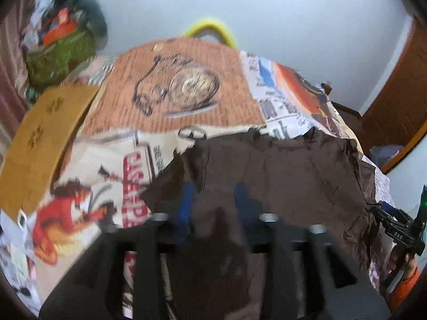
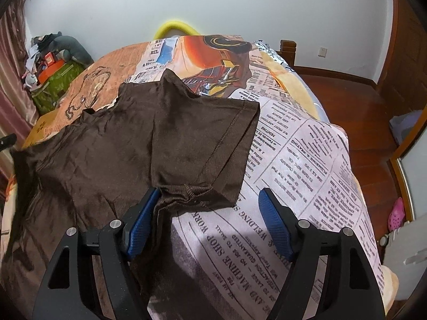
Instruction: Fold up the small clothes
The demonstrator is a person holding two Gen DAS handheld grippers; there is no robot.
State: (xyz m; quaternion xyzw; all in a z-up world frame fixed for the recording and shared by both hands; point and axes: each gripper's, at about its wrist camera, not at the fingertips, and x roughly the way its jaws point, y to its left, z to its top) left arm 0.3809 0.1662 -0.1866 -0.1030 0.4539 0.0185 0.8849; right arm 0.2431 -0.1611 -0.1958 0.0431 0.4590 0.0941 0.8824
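A dark brown shiny T-shirt lies spread on the printed bedspread, one sleeve folded out to the right. My right gripper is open, its blue pads wide apart, with the sleeve's underarm seam lying between them against the left pad. In the blurred left wrist view the shirt drapes over my left gripper; brown cloth fills the gap between its blue pads, which stand somewhat apart. The right gripper shows at that view's right edge.
A yellow-brown cardboard box lies on the bed's left side. A cluttered green pile stands by the curtain. A yellow foam hoop sits behind the bed. Wooden floor and a pink shoe lie to the right.
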